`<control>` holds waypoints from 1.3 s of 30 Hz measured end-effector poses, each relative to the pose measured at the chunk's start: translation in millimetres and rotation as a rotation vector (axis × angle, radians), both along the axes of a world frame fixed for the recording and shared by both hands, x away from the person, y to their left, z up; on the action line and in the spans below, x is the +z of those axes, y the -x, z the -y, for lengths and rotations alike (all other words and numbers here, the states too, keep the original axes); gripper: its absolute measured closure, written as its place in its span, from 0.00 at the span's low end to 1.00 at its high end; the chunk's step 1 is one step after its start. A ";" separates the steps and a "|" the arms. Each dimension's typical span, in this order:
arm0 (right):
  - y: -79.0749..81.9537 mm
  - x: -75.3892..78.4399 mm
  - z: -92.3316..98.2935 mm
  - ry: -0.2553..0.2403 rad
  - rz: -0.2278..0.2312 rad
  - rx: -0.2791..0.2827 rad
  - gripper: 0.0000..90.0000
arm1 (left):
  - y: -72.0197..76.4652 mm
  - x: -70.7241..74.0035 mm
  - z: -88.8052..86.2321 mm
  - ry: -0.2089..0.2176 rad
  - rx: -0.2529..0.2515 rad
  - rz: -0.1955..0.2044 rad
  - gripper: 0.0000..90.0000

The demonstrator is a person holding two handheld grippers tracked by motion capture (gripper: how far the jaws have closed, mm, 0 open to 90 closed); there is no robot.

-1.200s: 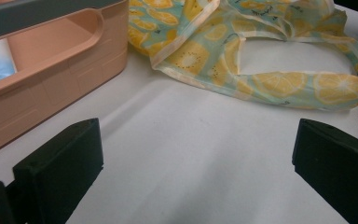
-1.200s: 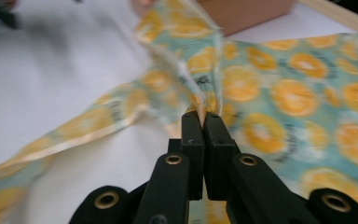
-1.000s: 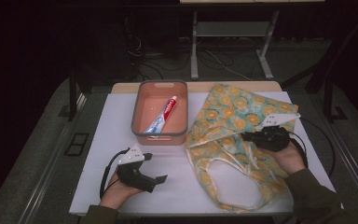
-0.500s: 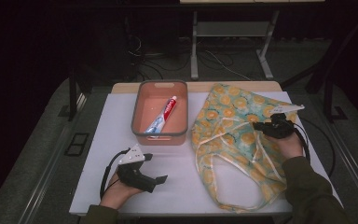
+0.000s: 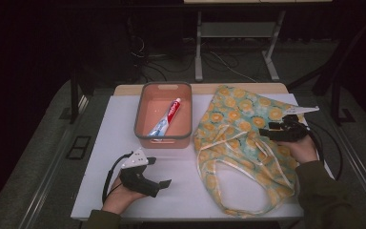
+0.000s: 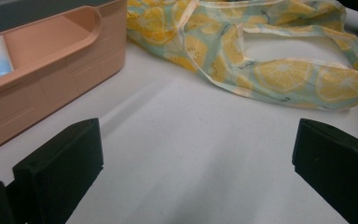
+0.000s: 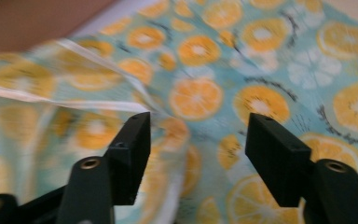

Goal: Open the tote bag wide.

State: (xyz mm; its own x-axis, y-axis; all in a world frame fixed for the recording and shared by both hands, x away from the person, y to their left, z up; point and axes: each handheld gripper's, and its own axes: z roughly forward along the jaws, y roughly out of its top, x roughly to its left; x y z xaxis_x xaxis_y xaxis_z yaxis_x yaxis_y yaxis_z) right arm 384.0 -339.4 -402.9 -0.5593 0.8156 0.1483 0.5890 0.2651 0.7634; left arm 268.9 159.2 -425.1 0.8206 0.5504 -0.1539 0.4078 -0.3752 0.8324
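A tote bag (image 5: 240, 143) printed with orange slices lies flat on the right half of the white table (image 5: 114, 138). My right gripper (image 5: 266, 130) hovers over the bag's right side and points left. Its jaws have just been opening and now stand open above the cloth (image 7: 200, 98); a fold of the bag lies under the gap (image 7: 198, 140), not pinched. My left gripper (image 5: 158, 171) rests near the front left of the table, open, with bare tabletop between its jaws (image 6: 196, 172). A salmon bin (image 5: 143, 112) with a grey rim holds a toothpaste tube (image 5: 169, 117).
In the left gripper view the bin (image 6: 56, 79) stands close on the left and the bag's handles (image 6: 279, 74) lie ahead. Cables trail from both grippers. The table's front edge is near both forearms. Dark floor and a metal stand (image 5: 238, 43) lie behind the table.
The right gripper moved toward the table's far right, dragging the bag's rim with it so the bag's opening spread. Its jaws then opened and let go of the cloth. The left gripper stayed still.
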 end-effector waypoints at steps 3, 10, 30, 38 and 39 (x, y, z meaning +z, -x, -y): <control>14.7 12.2 -4.6 -0.015 0.011 0.060 0.44 | 0.4 0.5 -0.2 0.002 0.002 0.000 0.00; 54.7 8.9 -25.5 0.028 -0.017 0.221 0.50 | 0.8 0.3 0.1 0.001 0.002 0.000 0.00; 54.1 -36.0 -56.0 0.122 -0.128 0.394 0.99 | 0.7 0.2 0.7 -0.005 -0.002 0.000 0.00; 73.6 -28.5 -73.5 0.043 -0.172 0.521 1.00 | 1.0 1.2 0.1 -0.003 -0.002 0.004 0.00; 76.1 -26.9 -76.5 0.033 -0.174 0.534 1.00 | 1.0 1.3 0.0 -0.003 -0.001 0.004 0.00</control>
